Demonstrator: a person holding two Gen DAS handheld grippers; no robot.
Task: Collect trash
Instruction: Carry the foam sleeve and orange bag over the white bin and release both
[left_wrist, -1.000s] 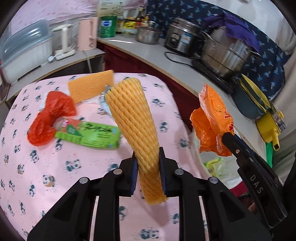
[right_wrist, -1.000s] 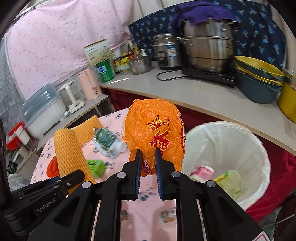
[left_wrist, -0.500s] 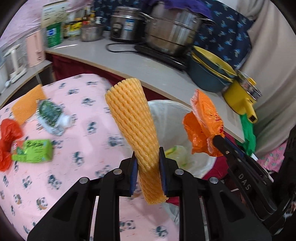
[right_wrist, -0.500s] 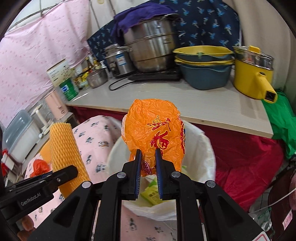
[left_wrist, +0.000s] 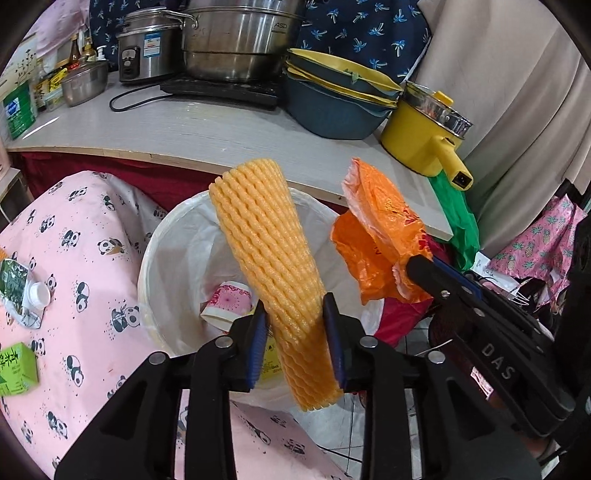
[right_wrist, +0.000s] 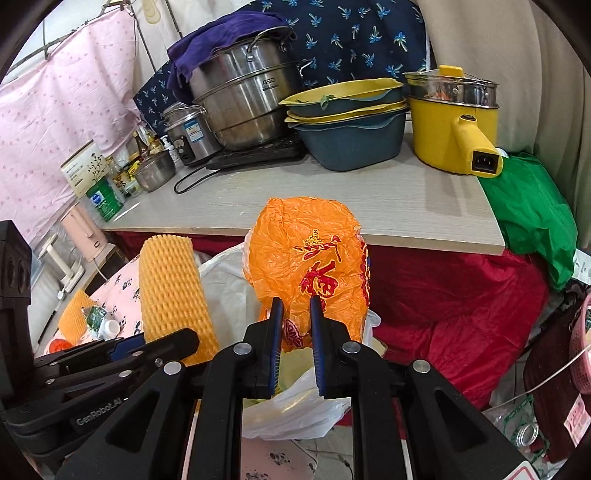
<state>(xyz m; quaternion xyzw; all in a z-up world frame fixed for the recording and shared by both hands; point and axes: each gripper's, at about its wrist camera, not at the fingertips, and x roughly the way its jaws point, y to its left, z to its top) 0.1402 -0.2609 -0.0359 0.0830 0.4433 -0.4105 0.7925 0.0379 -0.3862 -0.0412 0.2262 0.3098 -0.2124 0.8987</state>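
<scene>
My left gripper is shut on a yellow-orange foam fruit net and holds it upright over the white-lined trash bin. The bin holds a pink paper cup and other scraps. My right gripper is shut on a crumpled orange plastic bag, held above the bin's right rim; the bag also shows in the left wrist view. The foam net shows at the left of the right wrist view.
A pink panda tablecloth still carries a green box, a green wrapper and an orange foam sheet. The counter behind the bin holds steel pots, blue basins and a yellow pot.
Both grippers have swung right from over the table to above the trash bin, each still holding its item. The bin now lies directly under the foam net.
</scene>
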